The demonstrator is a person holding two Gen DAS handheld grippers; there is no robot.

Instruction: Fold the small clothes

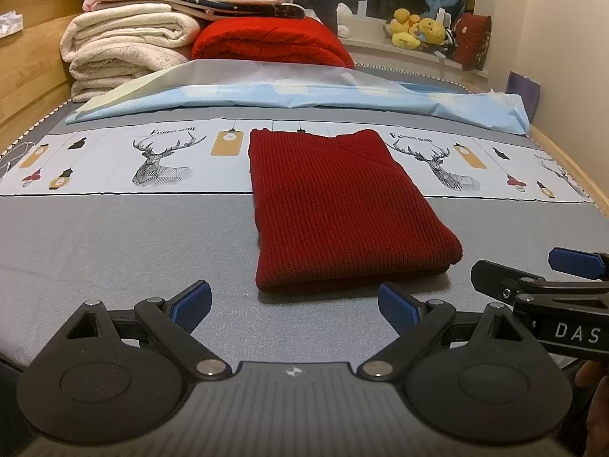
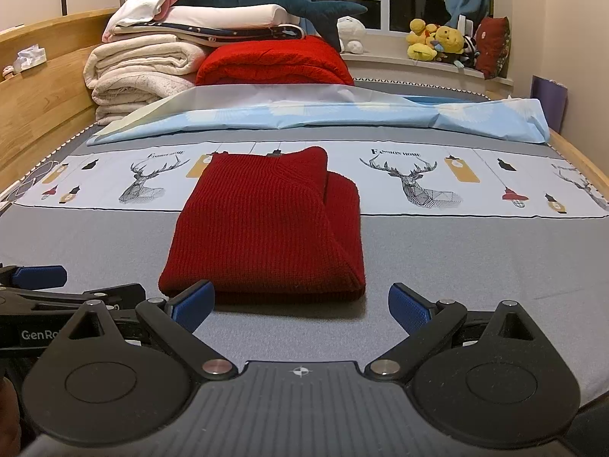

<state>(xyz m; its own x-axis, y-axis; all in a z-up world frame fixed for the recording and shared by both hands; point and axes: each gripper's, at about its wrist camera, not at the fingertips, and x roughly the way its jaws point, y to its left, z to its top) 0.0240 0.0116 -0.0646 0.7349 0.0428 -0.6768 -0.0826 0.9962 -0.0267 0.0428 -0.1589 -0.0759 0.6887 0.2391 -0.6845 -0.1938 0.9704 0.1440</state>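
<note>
Red sweater [image 1: 342,209] lay just ahead, long axis running away; left gripper [image 1: 295,306] & right gripper [image 2: 300,306] both gaped empty, right prob. nearer.

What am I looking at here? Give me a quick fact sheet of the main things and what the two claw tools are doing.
garment: dark red knit sweater, folded into a rectangle, lying flat
surface: bed with grey sheet and a deer-print band
left gripper: fingers open, empty, just short of the sweater's near edge
right gripper: fingers open, empty, at the sweater's near edge
background: stacked blankets, plush toys on the windowsill
</note>
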